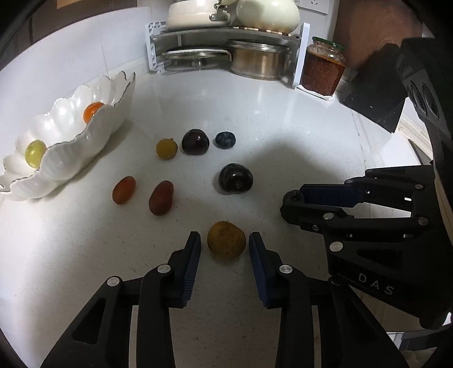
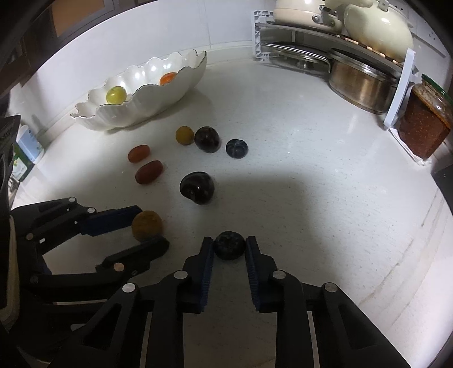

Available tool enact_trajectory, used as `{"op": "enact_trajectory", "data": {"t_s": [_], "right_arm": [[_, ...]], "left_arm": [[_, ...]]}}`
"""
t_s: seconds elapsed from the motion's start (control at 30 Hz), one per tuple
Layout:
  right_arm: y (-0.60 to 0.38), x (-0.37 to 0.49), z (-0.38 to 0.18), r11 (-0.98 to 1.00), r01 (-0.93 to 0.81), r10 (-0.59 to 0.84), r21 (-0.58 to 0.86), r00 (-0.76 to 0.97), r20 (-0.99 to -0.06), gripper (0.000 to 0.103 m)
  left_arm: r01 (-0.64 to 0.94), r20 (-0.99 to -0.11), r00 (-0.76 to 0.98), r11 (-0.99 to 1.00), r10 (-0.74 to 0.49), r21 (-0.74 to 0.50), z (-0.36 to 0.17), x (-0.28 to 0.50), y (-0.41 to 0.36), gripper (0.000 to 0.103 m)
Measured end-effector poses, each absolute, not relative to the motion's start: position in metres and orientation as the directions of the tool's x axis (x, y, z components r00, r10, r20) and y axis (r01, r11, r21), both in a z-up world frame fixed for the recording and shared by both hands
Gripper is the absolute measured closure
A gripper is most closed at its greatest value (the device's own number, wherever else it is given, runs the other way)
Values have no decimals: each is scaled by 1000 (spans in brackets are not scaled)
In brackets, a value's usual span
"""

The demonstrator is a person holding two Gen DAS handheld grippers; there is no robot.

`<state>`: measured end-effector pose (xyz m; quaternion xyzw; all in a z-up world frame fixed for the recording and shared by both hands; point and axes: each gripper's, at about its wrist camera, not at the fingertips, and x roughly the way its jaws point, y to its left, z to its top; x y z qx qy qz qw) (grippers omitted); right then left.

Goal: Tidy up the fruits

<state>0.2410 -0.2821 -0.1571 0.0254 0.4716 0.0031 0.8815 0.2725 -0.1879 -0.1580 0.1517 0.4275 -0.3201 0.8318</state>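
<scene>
Left tongs (image 1: pixel 225 243) stood spread around the yellow fruit (image 1: pixel 226 239) on the bench (image 1: pixel 283 127); right tongs (image 2: pixel 229 245) pinched a blueberry (image 2: pixel 229 245). Round fruit could squirt out and roll, missing the bowl (image 1: pixel 85 147).

The bowl's (image 1: pixel 85 147) near wall hides the lower halves of the green fruit (image 1: pixel 35 154) and the orange fruit (image 1: pixel 93 111). The right tool (image 1: pixel 294 199) covers most of its dark berry (image 1: pixel 293 195). The cream pots (image 1: pixel 235 14) are cut off by the top edge.
</scene>
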Motion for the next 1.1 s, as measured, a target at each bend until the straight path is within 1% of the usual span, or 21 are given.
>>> {"op": "enact_trajectory", "data": {"t_s": [0.03,0.07,0.53,1.1], "right_arm": [[-282,241,-157,999,19,31,50,556,-830,79],[-283,240,-157,998,20,35,55,557,-830,79],[-280,237,-138,996,23,60,91,597,-800,79],[-251,235,-84,995,-55,101,87,688,-719,79]], "left_arm": [[659,-807,433,751,-402,-21,-158,273,-188,74],[655,-807,432,755,-403,-26,-158,273,-188,76],[551,-781,482,831,-397,-82,-129,278,-164,77],[471,-697,621,881,-359,-34,-71,265,-126,77]]}}
